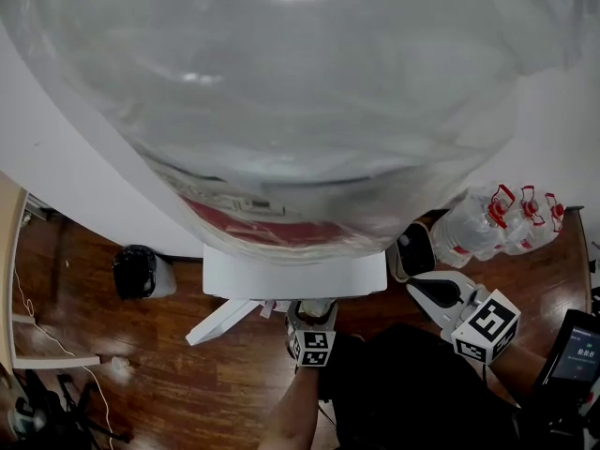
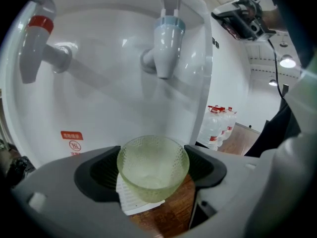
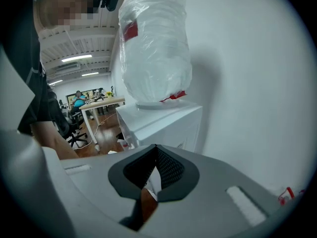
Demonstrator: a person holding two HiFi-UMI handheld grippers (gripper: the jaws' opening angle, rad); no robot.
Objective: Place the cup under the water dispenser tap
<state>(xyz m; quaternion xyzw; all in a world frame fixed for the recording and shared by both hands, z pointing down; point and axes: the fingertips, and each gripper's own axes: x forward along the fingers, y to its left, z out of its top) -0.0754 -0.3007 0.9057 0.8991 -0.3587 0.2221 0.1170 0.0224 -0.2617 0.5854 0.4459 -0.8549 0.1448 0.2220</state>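
Left tool [image 2: 153,173] grasps the cup [image 2: 152,160] upright, mouth up (below the blue tap [image 2: 166,46]); right tool [image 3: 157,175] clenched.

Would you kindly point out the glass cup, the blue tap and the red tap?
glass cup [image 2: 153,168], left gripper view, inner bowl.
blue tap [image 2: 166,48], left gripper view, spout body.
red tap [image 2: 33,48], left gripper view, spout body.

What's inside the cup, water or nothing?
Nothing, it looks empty: the upright cup shows its clear bottom and no water line.
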